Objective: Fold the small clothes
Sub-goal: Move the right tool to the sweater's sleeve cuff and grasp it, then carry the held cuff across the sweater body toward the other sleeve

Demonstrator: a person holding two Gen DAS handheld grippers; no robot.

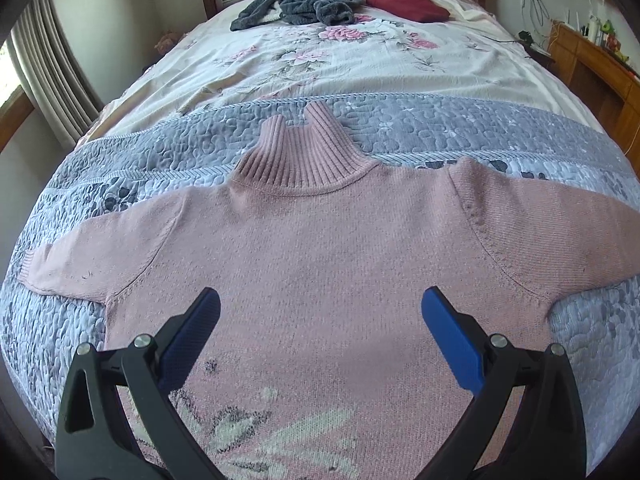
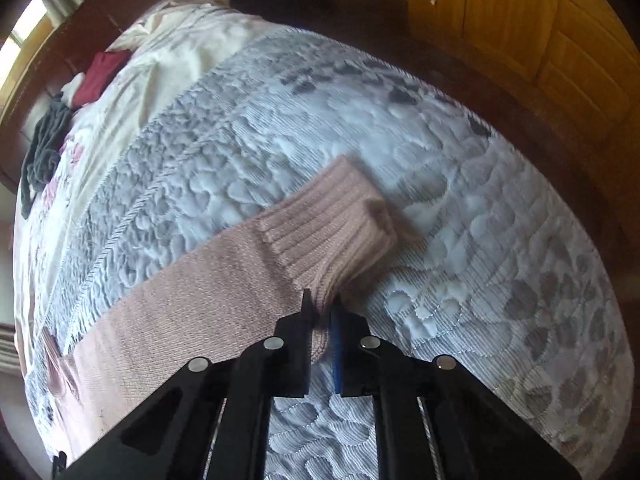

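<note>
A pink turtleneck sweater point(image 1: 320, 248) lies flat on the bed, collar pointing away, both sleeves spread out sideways. My left gripper point(image 1: 320, 308) hovers open over the sweater's chest, its blue-padded fingers wide apart with nothing between them. In the right wrist view the sweater's right sleeve point(image 2: 224, 280) runs across the quilt to its ribbed cuff point(image 2: 332, 224). My right gripper point(image 2: 322, 308) is shut on the lower edge of that sleeve just behind the cuff, pinching a fold of knit.
The bed carries a grey-blue quilted cover point(image 1: 440, 128) and a floral sheet point(image 1: 320, 60). A dark grey garment point(image 1: 304, 4) and a folded maroon one point(image 1: 404, 4) lie near the headboard. A wooden cabinet point(image 1: 596, 76) stands to the right of the bed.
</note>
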